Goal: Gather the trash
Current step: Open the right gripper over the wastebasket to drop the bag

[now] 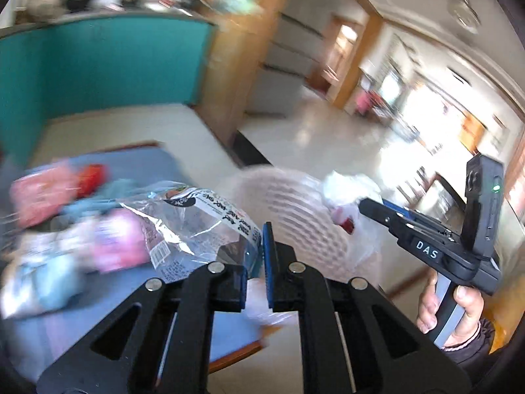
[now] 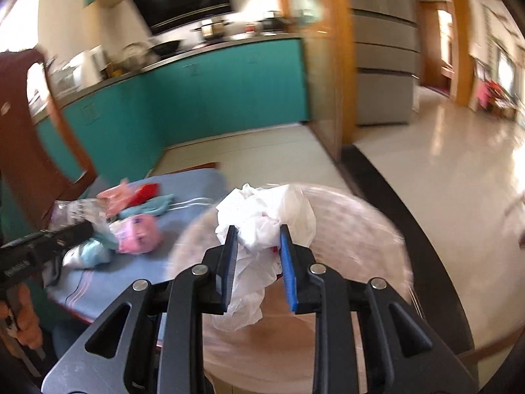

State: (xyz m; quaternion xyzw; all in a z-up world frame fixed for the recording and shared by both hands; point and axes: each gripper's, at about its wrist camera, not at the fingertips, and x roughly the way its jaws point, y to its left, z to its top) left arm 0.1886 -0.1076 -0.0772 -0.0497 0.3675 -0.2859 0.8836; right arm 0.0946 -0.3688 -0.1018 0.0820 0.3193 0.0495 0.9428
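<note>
My left gripper (image 1: pixel 262 249) is shut on a clear printed plastic wrapper (image 1: pixel 193 226) and holds it above the blue table (image 1: pixel 137 161). My right gripper (image 2: pixel 259 256) is shut on a crumpled white plastic bag (image 2: pixel 265 216), held over a pale perforated waste basket (image 2: pixel 361 229). The right gripper also shows in the left wrist view (image 1: pixel 370 208), with the white bag (image 1: pixel 351 187) beside the basket (image 1: pixel 288 210). The left gripper shows at the left in the right wrist view (image 2: pixel 82 229).
Several wrappers lie on the blue table: pink (image 2: pixel 141 233), red (image 2: pixel 144 193), teal (image 2: pixel 147 208) and light blue (image 2: pixel 92 252). Teal kitchen cabinets (image 2: pixel 213 92) stand behind. A wooden pillar (image 2: pixel 325 65) and a tiled floor (image 2: pixel 443 151) lie to the right.
</note>
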